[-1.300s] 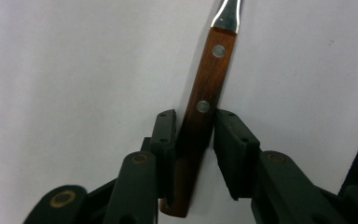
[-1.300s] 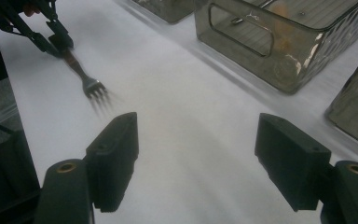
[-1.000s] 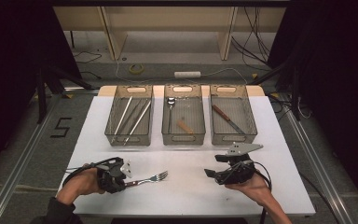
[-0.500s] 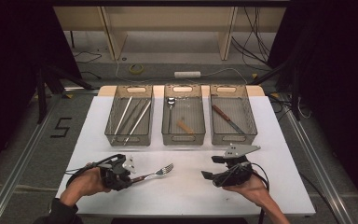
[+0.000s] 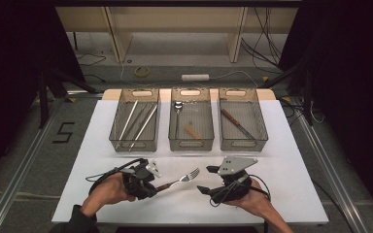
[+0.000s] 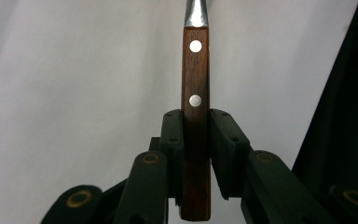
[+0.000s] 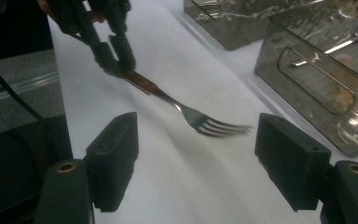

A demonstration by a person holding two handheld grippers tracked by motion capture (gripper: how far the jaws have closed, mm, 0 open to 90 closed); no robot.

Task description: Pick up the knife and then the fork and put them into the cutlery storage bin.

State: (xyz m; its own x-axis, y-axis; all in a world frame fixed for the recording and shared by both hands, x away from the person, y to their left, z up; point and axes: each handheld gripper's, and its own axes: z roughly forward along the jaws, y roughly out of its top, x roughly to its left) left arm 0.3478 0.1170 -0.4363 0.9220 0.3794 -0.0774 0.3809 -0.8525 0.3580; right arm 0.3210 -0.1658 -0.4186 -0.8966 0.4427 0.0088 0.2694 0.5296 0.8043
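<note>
A fork [image 5: 182, 179] with a wooden handle [image 6: 195, 116] and steel tines [image 7: 212, 123] is held just above the white table, tines pointing right. My left gripper [image 5: 154, 187] is shut on the handle's end, its jaws pressed on both sides of the wood. My right gripper [image 5: 208, 180] stands open a short way right of the tines, its black pads [image 7: 115, 158] spread wide and the fork [image 7: 186, 114] hanging ahead of the gap between them. In the right gripper view the left gripper [image 7: 114, 58] shows at the upper left.
Three clear bins stand in a row at the back: the left bin [image 5: 117, 137] holds long metal rods, the middle bin [image 5: 191, 143] a spoon and a small wooden piece, the right bin [image 5: 262, 136] a knife. The white table [image 5: 296, 170] ends near both hands.
My left gripper has carried the fork to the right and slightly up, toward the right gripper. The right gripper has shifted a little left and nearer the tines.
</note>
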